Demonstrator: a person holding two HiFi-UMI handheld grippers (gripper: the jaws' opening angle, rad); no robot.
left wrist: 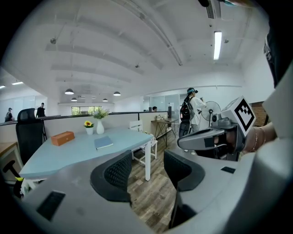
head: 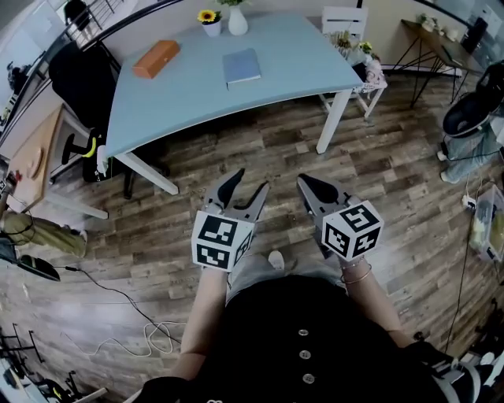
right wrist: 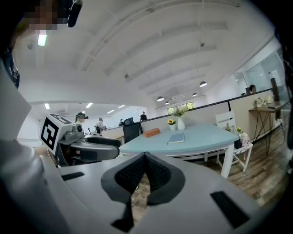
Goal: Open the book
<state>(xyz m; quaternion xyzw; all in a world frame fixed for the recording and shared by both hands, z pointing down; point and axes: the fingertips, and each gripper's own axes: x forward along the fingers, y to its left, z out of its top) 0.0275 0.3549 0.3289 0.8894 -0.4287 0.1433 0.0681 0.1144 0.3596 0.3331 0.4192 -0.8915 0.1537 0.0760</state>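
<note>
Light-blue table ahead, above both grippers in the head view. Left gripper — jaws parted, nothing between. Right gripper — jaws pressed together, empty. Blue book lies closed on the tabletop, well apart from both.

The book is lying on the table, right of the box and in front of the sunflower pot and vase, which are standing at the far edge. An office chair is sitting at the table's left. The left gripper and right gripper are hanging side by side over the floor, well short of the table.
</note>
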